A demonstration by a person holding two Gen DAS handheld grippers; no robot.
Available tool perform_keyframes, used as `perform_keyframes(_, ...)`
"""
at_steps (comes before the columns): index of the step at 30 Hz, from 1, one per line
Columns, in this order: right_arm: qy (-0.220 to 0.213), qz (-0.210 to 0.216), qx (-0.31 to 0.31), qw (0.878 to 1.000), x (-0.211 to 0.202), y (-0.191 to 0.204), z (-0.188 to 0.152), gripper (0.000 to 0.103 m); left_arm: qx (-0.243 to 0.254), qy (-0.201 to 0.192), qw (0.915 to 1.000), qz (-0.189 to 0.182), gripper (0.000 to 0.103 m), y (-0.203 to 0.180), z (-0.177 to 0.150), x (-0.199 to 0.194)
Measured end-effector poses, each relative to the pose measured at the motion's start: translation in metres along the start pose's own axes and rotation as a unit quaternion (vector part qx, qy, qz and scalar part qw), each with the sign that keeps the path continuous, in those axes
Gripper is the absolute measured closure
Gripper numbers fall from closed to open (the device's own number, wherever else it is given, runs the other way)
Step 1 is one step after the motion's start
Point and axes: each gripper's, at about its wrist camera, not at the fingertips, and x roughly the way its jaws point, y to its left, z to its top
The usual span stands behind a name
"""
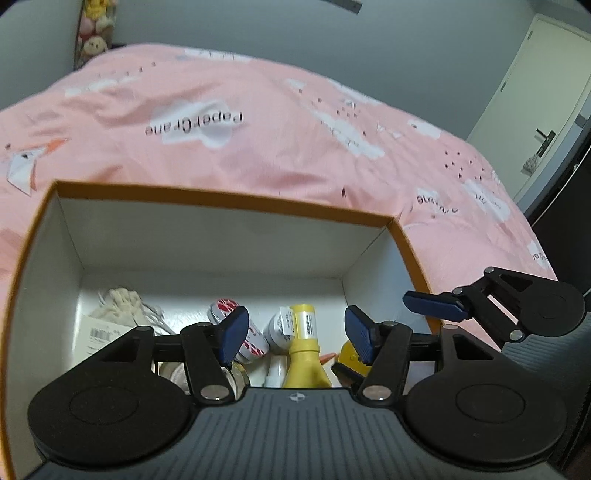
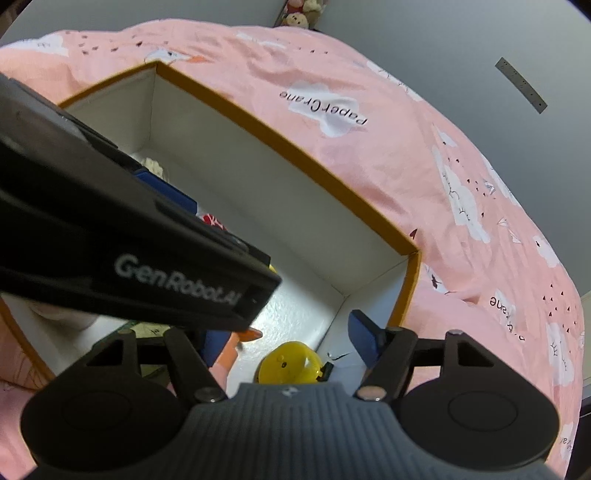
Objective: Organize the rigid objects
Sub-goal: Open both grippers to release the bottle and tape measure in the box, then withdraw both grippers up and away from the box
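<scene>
An orange-rimmed cardboard box (image 1: 221, 197) with white inner walls sits on the pink bed; it also shows in the right wrist view (image 2: 295, 147). Inside lie a yellow bottle (image 1: 304, 354), two small white tins with red print (image 1: 255, 339), a cream drawstring pouch (image 1: 122, 302) and a yellow round object (image 2: 290, 363). My left gripper (image 1: 295, 332) is open and empty, hovering over the box contents. My right gripper (image 2: 288, 339) is open and empty above the box's right end; its left finger is hidden behind the left gripper's body (image 2: 129, 240).
The pink bedspread (image 1: 258, 129) with white clouds surrounds the box. A white door (image 1: 535, 92) and a dark cabinet stand at the right. Plush toys (image 1: 94, 33) sit by the far wall.
</scene>
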Motion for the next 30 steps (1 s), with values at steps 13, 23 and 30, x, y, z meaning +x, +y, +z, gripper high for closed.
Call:
perform_keyframes(13,-0.049,0.009,0.039,0.998,-0.053,-0.002,-0.008,0.025,0.047,-0.088,0.9946,0.026,0.033,-0.008,-0.011,-0.062)
perform_keyframes(23,-0.104,0.023,0.139,0.985,-0.11,0.007,-0.022,0.02,0.054,-0.147,0.9873,0.03,0.033,-0.005,-0.033,-0.112)
perform_keyframes(30,-0.132,0.036,0.225,0.965,-0.131,0.02,-0.045,0.019,0.063,-0.135,0.9886,0.021,0.035,0.007,-0.062,-0.135)
